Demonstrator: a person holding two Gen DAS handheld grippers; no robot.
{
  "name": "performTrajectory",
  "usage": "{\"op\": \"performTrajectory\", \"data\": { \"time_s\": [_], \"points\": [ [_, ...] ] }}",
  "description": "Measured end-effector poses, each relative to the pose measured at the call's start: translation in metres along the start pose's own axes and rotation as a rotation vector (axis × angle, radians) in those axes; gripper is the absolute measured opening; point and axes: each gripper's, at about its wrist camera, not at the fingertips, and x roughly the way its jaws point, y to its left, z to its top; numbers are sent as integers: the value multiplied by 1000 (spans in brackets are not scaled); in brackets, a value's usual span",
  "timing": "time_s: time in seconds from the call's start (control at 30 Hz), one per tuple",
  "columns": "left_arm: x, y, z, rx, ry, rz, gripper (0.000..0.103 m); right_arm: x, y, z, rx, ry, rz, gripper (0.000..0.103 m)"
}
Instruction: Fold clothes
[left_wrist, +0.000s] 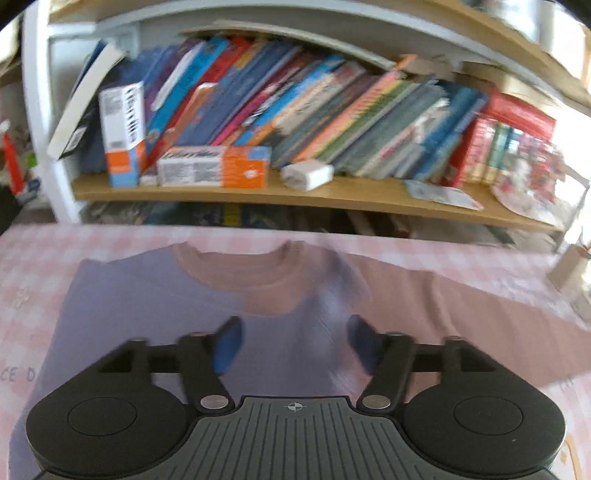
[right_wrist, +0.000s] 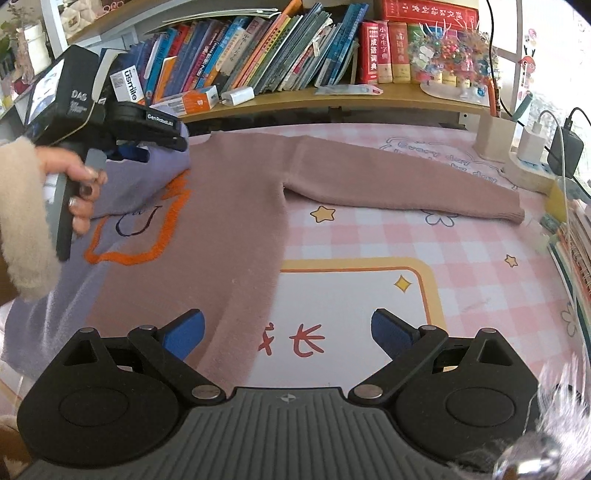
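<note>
Left gripper (left_wrist: 293, 341) jaws apart, empty, over sweater (right_wrist: 229, 206); right gripper (right_wrist: 288, 330) wide open, empty, above sweater's edge.

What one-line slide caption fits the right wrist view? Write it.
Open right tongs hover over the sweater's edge on the checked mat; one sleeve lies outstretched.

A long wooden shelf (right_wrist: 332, 98) packed with leaning colourful books (right_wrist: 258, 55) runs behind the pink checked tablecloth (right_wrist: 461, 258). Right of the shelf, bright daylight floods in beside a white power strip (right_wrist: 532, 168).
</note>
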Motion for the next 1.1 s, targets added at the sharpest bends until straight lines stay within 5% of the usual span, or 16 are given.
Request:
{"op": "performTrajectory", "data": {
  "time_s": [0.13,0.33,0.63,0.73,0.83,0.93,1.1],
  "points": [
    [-20,-8,-4,72,-22,-69,79,5,4,3,-3,7,24,97],
    [-57,23,-18,82,-40,0,79,7,11,7,-22,-5,53,97],
    [-92,114,-58,26,69,386,78,18,9,13,3,7,68,97],
    [-98,121,-57,-6,57,389,77,21,13,16,-14,6,82,97],
    [-93,101,-50,14,29,293,76,25,16,21,-23,9,106,93],
    [-85,70,-46,117,4,224,76,38,15,39,38,14,215,79],
    [-79,51,-46,276,-30,271,77,87,12,87,221,59,423,52]
  ]
}}
